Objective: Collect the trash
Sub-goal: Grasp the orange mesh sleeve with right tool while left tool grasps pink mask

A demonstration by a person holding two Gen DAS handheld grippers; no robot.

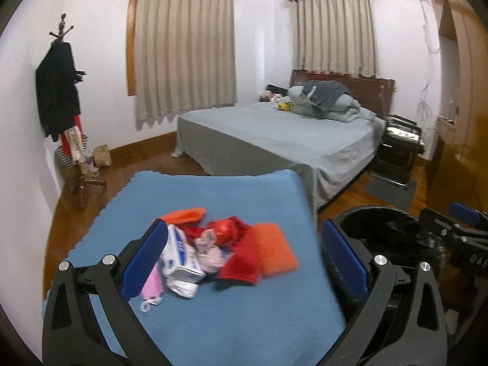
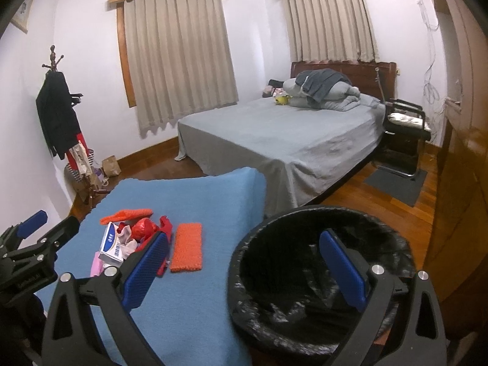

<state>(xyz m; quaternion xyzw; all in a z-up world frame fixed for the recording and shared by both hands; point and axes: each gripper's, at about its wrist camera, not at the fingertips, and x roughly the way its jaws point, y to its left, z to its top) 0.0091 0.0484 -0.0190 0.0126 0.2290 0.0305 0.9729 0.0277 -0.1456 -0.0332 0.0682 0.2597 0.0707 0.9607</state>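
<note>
A heap of trash lies on the blue-covered table [image 1: 213,320]: a white tissue pack [image 1: 180,259], a pink mask [image 1: 152,283], a crumpled red wrapper [image 1: 225,228], a red cloth [image 1: 241,262] and two orange pads [image 1: 274,250]. My left gripper [image 1: 244,227] hovers open over the heap, its left pad beside the tissue pack. A black-lined trash bin [image 2: 305,274] stands right of the table. Above the bin's near rim my right gripper [image 2: 244,239] is open and holds nothing. The tissue pack [image 2: 114,245] and an orange pad [image 2: 186,247] also show in the right wrist view.
A grey-sheeted bed [image 1: 274,140] with piled bedding fills the middle of the room. A coat stand [image 1: 61,97] with dark clothes stands by the left wall, with a paper bag [image 1: 102,155] on the floor nearby. A black chair [image 2: 405,134] and grey mat [image 2: 396,184] sit by the wooden wardrobe [image 2: 457,183].
</note>
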